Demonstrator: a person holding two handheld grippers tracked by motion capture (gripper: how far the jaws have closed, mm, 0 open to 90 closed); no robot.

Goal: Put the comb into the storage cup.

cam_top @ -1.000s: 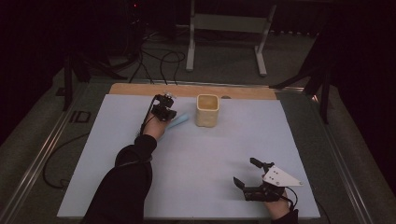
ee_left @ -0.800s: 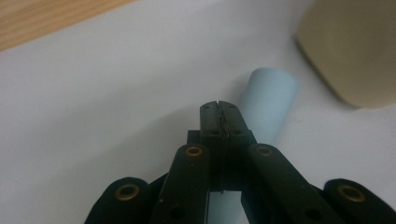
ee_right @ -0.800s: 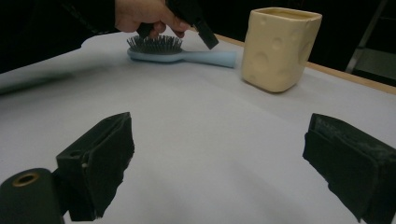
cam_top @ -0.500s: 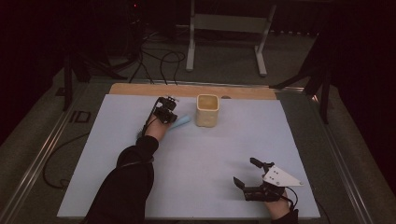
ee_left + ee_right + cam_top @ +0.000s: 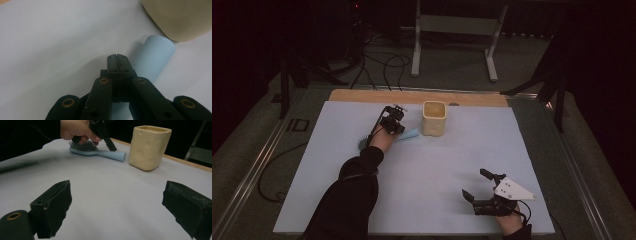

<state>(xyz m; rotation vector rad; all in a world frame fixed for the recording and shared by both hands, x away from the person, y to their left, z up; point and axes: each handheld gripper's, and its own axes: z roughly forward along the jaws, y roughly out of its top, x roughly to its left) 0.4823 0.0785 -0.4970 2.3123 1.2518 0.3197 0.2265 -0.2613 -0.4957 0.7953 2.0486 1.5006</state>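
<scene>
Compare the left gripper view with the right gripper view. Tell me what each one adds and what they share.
Left gripper view adds a close look along the left gripper: its jaws are shut, just above the pale blue brush handle.
Right gripper view adds the brush's bristled head, the hand that holds the left gripper, the cup's open rim, and the right gripper with its jaws wide apart.
Both share the handle, the cream cup beside its end, and the white table sheet.

Beside the left tongs of matt black plastic with brass-coloured rivets lies a hairbrush of smooth pale-blue plastic. Just beyond stands a glazed-looking, dimpled cream cup. The table has a matt, paper-like cover.
</scene>
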